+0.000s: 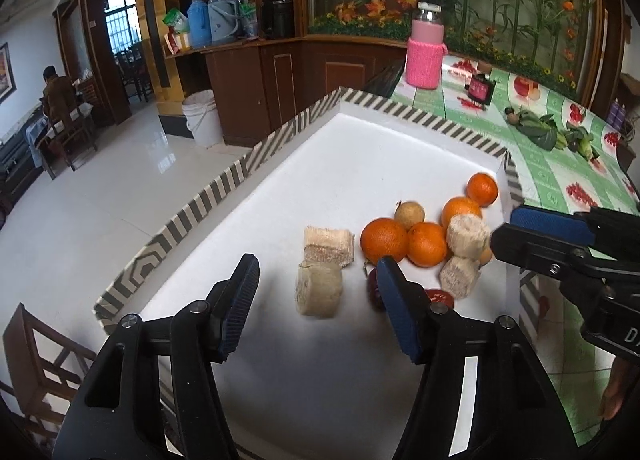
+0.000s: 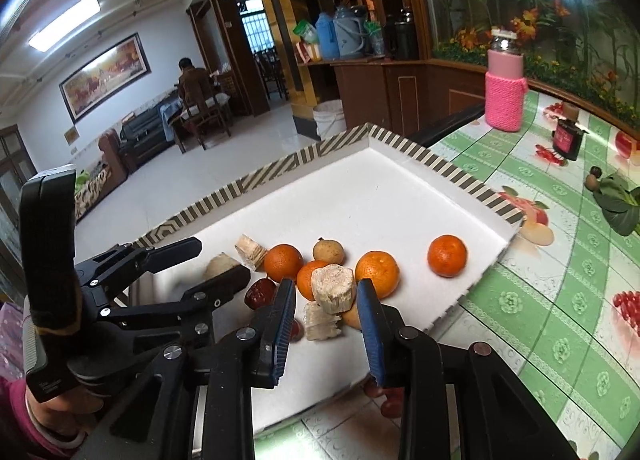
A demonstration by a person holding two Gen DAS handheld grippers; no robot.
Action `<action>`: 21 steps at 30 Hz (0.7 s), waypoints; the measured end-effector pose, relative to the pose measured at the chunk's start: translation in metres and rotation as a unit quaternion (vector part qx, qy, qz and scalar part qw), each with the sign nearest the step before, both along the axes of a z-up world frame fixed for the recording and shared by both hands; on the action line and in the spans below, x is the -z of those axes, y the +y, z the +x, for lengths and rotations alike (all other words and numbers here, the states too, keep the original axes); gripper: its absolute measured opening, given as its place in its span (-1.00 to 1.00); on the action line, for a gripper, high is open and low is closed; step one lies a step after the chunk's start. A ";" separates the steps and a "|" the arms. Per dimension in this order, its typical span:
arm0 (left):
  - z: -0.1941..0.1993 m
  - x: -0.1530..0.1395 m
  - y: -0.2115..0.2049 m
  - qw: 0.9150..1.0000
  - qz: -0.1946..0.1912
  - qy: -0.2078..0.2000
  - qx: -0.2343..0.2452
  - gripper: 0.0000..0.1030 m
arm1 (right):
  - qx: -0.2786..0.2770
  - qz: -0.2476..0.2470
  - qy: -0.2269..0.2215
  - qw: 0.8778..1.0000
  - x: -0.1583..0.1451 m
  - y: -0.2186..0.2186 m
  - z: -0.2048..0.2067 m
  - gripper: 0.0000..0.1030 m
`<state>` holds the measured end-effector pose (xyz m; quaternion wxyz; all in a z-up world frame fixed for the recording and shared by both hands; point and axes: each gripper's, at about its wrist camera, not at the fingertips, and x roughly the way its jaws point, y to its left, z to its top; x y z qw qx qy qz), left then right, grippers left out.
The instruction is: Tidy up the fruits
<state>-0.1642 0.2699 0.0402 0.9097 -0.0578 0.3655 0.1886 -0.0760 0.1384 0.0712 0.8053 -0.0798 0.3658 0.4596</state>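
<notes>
On the white tray with the striped grey-and-cream rim (image 1: 224,184), left to right:

- left gripper, black with blue ribbed pads (image 1: 320,292): jaws apart, nothing clamped. A pale beige cut sugarcane stub (image 1: 319,289) lies loose on the tray between and just past the pads, touching neither.
- second beige sugarcane chunk, blocky (image 1: 329,246), lies just behind that stub, touching it.
- dark red wrinkled date (image 1: 374,294) is half hidden behind the left gripper's right pad; a glossier red fruit (image 1: 439,297) is just right of that pad, type can't tell.
- cluster of round orange mandarins: biggest (image 1: 385,240), next (image 1: 427,244), third (image 1: 460,209), all bunched and touching. A small tan round longan-like fruit (image 1: 409,214) sits behind the first two.
- two more pale sugarcane pieces stacked at the cluster's right: upper (image 1: 467,236), lower (image 1: 459,277).
- right gripper, same black/blue build (image 2: 326,314): jaws part open, straddling the upper cane piece (image 2: 333,288). Can't tell whether the pads touch it; a gap shows on at least one side.
- lone orange mandarin (image 2: 447,255) sits apart, near the tray's right edge.
- off the tray, on the green floral oilcloth table (image 2: 560,280): pink knit-sleeved bottle (image 2: 504,100), dark leafy greens (image 2: 618,208).
</notes>
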 end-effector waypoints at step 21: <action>-0.015 -0.045 -0.060 0.993 0.078 -0.087 0.021 0.20 | 0.059 0.058 -0.027 0.996 -0.020 -0.074 -0.010 -0.41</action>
